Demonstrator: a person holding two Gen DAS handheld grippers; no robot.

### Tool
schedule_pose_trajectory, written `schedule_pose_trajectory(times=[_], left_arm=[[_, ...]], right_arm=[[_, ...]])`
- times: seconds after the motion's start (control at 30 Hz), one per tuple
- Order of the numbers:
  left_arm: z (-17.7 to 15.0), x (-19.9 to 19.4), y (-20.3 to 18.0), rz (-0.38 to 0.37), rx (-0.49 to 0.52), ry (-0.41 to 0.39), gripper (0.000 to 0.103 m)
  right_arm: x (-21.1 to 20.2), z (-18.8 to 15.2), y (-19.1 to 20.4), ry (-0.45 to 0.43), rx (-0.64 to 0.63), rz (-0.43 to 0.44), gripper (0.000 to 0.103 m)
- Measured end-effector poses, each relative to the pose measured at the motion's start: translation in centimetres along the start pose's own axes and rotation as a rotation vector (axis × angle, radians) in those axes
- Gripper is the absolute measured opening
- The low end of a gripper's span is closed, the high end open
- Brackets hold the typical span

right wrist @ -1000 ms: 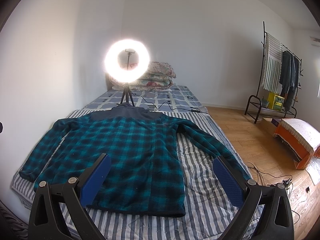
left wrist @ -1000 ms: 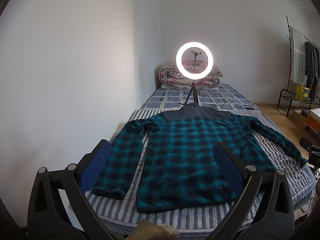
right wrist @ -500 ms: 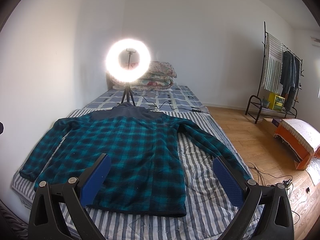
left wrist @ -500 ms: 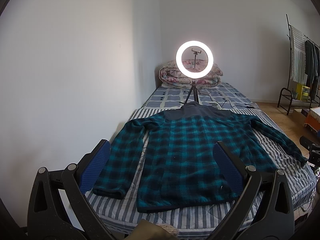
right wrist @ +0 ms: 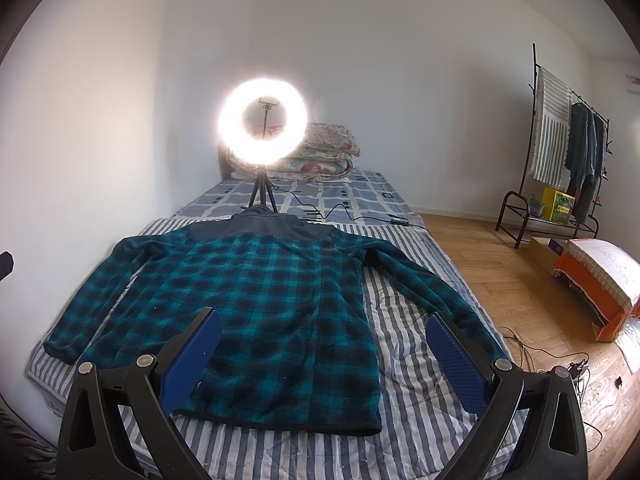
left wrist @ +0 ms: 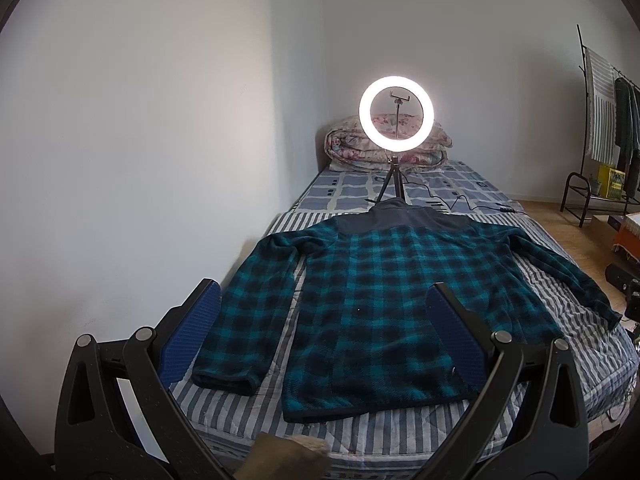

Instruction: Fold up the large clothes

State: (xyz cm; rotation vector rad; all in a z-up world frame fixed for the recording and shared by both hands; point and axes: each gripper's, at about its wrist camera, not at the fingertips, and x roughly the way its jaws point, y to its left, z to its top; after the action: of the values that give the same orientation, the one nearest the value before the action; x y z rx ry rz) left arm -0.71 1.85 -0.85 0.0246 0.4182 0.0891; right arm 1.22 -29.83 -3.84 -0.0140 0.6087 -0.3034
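Plaid jacket [left wrist: 384, 304] lies flat on the striped bed [right wrist: 416, 396], sleeves spread; left gripper [left wrist: 324, 300] and right gripper [right wrist: 324, 324] hover near, jaws spread, empty.

A bed [left wrist: 568, 312] is standing lengthwise against the white wall, and a blue-and-white striped quilt [right wrist: 404, 360] is covering its near half. A teal and black plaid fleece jacket [left wrist: 384, 296] is lying flat on that quilt, collar pointing away, both sleeves spreading out to the sides. Beyond the collar, a lit ring light on a small tripod [left wrist: 396, 120] is standing on a blue patterned sheet [right wrist: 360, 190], its black cable [right wrist: 340, 212] trailing across the sheet. Folded floral bedding [left wrist: 344, 146] is sitting stacked at the far end.
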Motion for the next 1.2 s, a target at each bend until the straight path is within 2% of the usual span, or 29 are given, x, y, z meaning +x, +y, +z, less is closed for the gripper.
schedule_pose_trajectory(times=[0.3,0.47,0.53,0.67,0.77,0.93,1.07,1.2], left_arm=[[-2.4,1.6,3.3,0.086,-0.038,0.056,0.103],[-3.7,2.8,5.5,0.099,-0.049,0.107,0.103],[-4.2,3.1,6.5,0.101,-0.065,0.124,0.103],[-5.4,4.0,8.7,0.066,-0.133,0.166,0.103],[-6.4,4.9,10.7,0.051,-0.204,0.232,0.099],[-8.0,6.1,13.0,0.071,-0.284,0.326,0.099],[-8.9,7.3,14.1,0.110,-0.344,0.377,0.099],[-10.0,9.5,15.1,0.117,-0.415,0.441,0.099]], right_arm=[[-0.2,1.2,2.4,-0.015,-0.007,0.075,0.103],[0.3,2.0,5.1,-0.024,-0.049,0.117,0.103],[0.7,2.0,6.3,-0.031,-0.075,0.131,0.103],[1.1,1.4,9.1,-0.061,-0.161,0.229,0.103],[1.4,0.8,11.8,-0.074,-0.265,0.282,0.103],[2.9,0.9,15.1,-0.008,-0.352,0.385,0.101],[4.6,2.8,16.1,0.028,-0.334,0.476,0.093],[6.1,3.5,14.5,0.075,-0.263,0.506,0.085]])
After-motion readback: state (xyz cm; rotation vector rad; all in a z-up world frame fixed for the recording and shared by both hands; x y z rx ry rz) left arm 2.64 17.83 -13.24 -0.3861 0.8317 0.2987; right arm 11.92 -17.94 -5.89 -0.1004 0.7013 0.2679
